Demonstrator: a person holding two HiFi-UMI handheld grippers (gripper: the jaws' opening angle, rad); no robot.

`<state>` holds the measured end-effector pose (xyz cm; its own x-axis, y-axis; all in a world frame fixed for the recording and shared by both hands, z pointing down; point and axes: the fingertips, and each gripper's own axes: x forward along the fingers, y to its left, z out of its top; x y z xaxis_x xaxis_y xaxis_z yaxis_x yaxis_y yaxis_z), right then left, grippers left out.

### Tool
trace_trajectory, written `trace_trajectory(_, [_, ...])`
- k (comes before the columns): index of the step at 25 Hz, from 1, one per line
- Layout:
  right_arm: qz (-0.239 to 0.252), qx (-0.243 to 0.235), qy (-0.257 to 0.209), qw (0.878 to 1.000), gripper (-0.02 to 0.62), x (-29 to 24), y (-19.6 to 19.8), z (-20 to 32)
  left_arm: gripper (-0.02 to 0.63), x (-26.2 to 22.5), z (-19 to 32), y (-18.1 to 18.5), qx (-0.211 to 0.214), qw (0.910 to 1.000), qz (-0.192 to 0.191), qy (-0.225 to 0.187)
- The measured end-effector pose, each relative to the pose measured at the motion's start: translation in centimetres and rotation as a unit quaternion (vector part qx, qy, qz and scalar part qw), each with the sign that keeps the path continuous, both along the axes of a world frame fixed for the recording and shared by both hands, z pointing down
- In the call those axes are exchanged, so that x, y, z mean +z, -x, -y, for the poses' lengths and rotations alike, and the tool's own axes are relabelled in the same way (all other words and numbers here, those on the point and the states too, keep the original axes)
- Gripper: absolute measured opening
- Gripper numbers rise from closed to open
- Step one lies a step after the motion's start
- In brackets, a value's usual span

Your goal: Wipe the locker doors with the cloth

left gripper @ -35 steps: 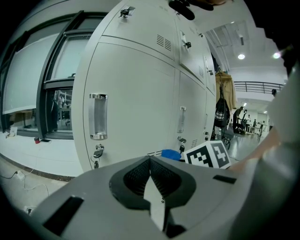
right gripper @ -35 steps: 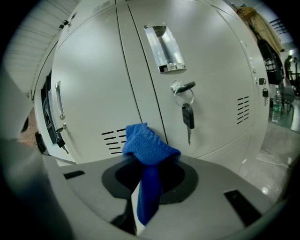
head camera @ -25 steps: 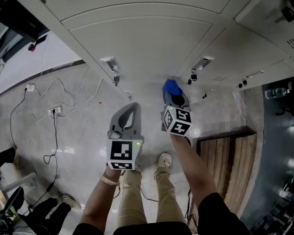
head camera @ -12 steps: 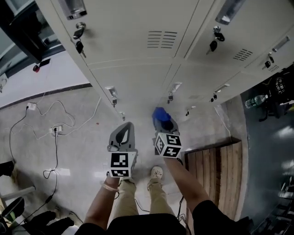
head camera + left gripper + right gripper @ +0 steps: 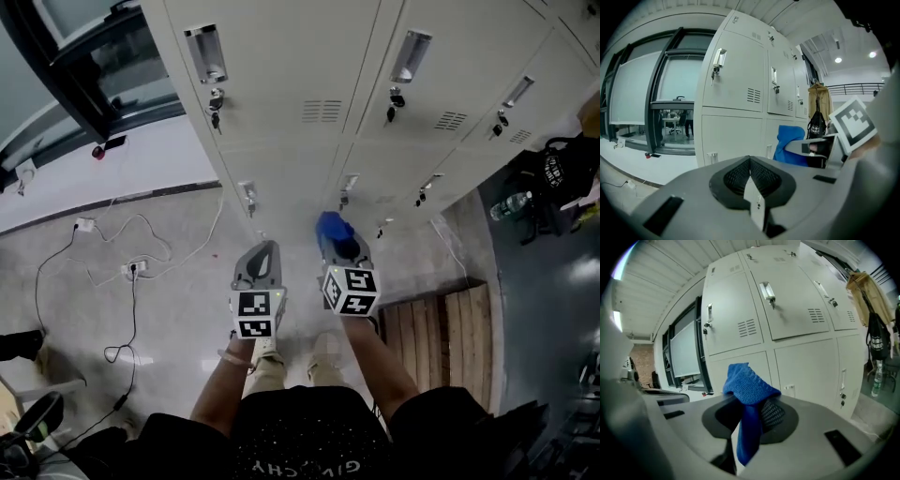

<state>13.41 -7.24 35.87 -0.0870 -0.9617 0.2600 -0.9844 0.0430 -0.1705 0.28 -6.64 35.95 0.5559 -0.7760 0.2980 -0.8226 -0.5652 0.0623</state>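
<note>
**Head view:** A person is facing a bank of pale grey metal locker doors [image 5: 309, 84], and the scene is widening. A second ago only the lower panels were filling the frame. Now the upper row, with its handles and vents, is showing, and both tools are sitting lower and smaller. That is reading as a step back or a lifted head, most likely a pause between strokes rather than wiping in progress. The grey left gripper [image 5: 266, 249] and grey right gripper [image 5: 337, 246] are reaching forward side by side on bare, outstretched forearms, noses toward the bottom row. The blue knitted cloth [image 5: 330, 227] is staying pinched in the right gripper. Whether it is brushing a door is hard to judge from this steep angle. A slatted wooden platform [image 5: 450, 323] is lying on the floor to the right, and white cables [image 5: 122, 272] are trailing to the left.

**Left gripper view:** The left gripper is pointing level at the lockers, its jaws pressed together with nothing between them. The cloth is hanging just to its right.

**Right gripper view:** The jaws are clamping the cloth, which is folding up over the tips and draping down between them. The doors are standing apart ahead, so the cloth is apparently off the metal and must be brought in again.
</note>
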Motion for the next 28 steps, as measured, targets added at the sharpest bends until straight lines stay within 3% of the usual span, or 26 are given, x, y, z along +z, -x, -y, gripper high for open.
trace_trajectory(5, [0.019, -0.065, -0.02, 0.997, 0.084, -4.9, 4.0, -2.7, 0.006, -2.7, -1.0, 1.8, -0.027, 0.9995, -0.018, 0.0])
trace_trajectory(9, [0.006, -0.094, -0.019, 0.995, 0.084, -6.9, 6.3, -5.1, 0.006, -5.2, -1.8, 3.0, -0.039, 0.9986, -0.035, -0.013])
trace_trajectory(20, [0.006, -0.111, -0.013, 0.994, 0.083, -7.8, 7.9, -7.1, 0.006, -8.1, -4.0, 3.5, -0.009, 0.9986, -0.026, -0.046])
trace_trajectory(28, [0.004, -0.101, 0.005, 0.995, 0.083, -7.1, 8.3, -7.9, 0.006, -6.9, -4.5, 3.7, -0.002, 0.9994, -0.013, -0.031])
